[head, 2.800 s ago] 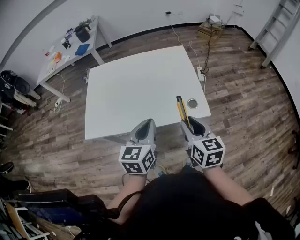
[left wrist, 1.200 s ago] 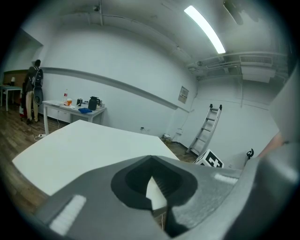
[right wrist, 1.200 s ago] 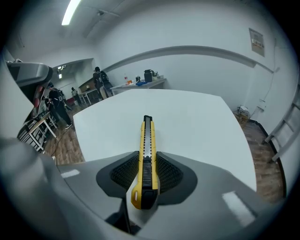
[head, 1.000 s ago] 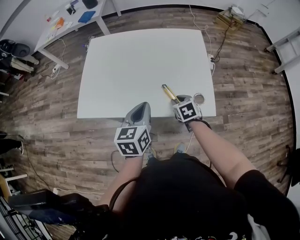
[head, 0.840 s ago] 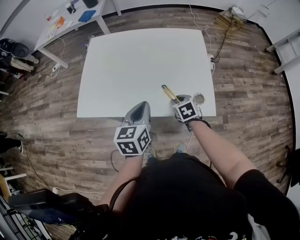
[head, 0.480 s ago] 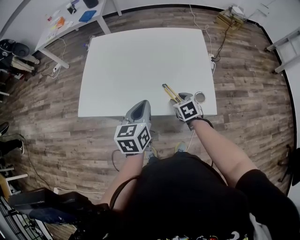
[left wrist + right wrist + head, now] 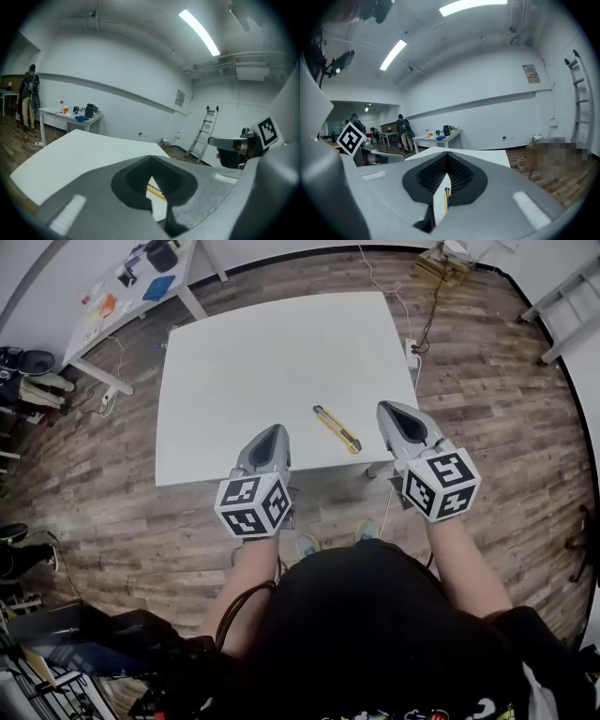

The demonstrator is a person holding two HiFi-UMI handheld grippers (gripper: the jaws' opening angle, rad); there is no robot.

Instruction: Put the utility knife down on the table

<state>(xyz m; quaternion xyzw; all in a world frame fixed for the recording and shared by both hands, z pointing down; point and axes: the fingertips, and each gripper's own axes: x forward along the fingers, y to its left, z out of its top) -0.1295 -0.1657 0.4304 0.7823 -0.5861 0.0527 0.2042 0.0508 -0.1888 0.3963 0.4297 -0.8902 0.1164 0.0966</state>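
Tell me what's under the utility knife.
The utility knife lies flat on the white table, near its front edge. The strip of tabletop directly beneath it is covered and cannot be seen.

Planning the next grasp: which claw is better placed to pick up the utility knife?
Right, by a small margin. The utility knife lies on the table slanting toward the right claw, its near end beside it. The left claw is farther from that end. Both are empty.
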